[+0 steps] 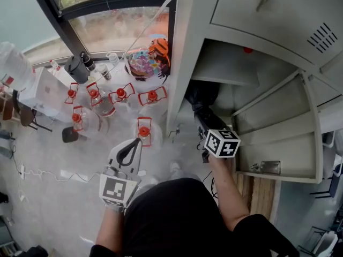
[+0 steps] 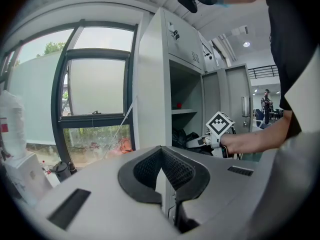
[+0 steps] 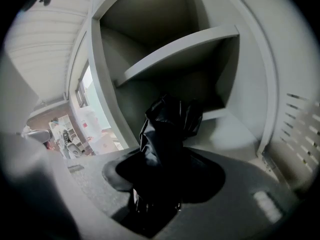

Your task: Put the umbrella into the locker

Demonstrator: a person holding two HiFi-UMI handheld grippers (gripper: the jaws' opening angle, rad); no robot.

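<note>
Right claw point(image 3: 159, 184) pinches the umbrella point(image 3: 170, 126) at the locker point(image 3: 190, 46) mouth; I should push it well inside before letting go.

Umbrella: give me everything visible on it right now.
The umbrella is black, folded, its glossy fabric crumpled in loose bunched folds. No handle or ribs show. The right gripper is clamped on its near end; the far end pokes into the open locker, in the compartment under the shelf. Whether its tip touches the compartment floor can't be told.
</note>
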